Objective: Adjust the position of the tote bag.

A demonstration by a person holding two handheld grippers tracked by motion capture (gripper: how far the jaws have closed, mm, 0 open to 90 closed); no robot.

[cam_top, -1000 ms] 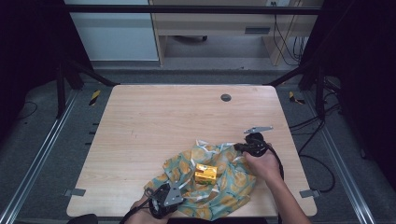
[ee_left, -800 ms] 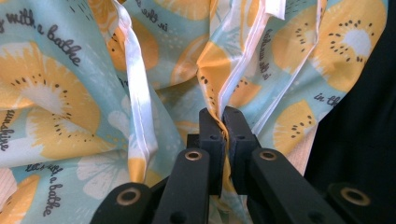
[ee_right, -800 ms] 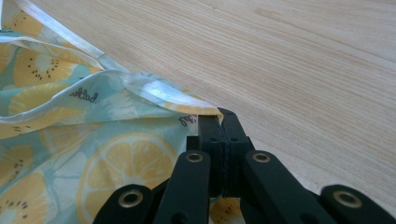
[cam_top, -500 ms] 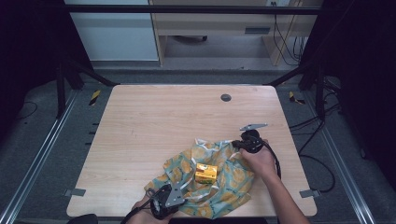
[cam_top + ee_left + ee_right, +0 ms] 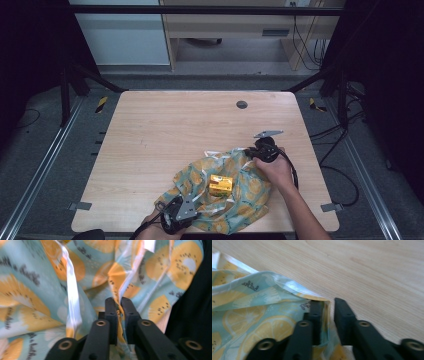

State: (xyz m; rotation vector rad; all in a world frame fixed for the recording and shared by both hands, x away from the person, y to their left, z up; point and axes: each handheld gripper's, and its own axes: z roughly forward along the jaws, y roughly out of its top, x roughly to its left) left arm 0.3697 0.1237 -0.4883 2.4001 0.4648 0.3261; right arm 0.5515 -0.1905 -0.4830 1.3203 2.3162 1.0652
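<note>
At the near left edge of the table [image 5: 150, 125], the left gripper [image 5: 118, 302] pinches a fold of the fruit-print cloth [image 5: 250, 197], its 2 jaws nearly together. The small yellow box [image 5: 220, 184] sits on the crumpled cloth's middle, not yet wrapped. At the far right corner, the right gripper [image 5: 328, 305] has just been opening: its jaws stand slightly apart with the hem loose between them, so most folding seems left.

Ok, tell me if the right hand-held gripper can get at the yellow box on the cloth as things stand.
Probably yes. The yellow box lies uncovered on the cloth, with nothing between it and the right hand-held gripper. That gripper's jaws have just been opening, with the cloth's edge between them, so it would drop that first.
</note>
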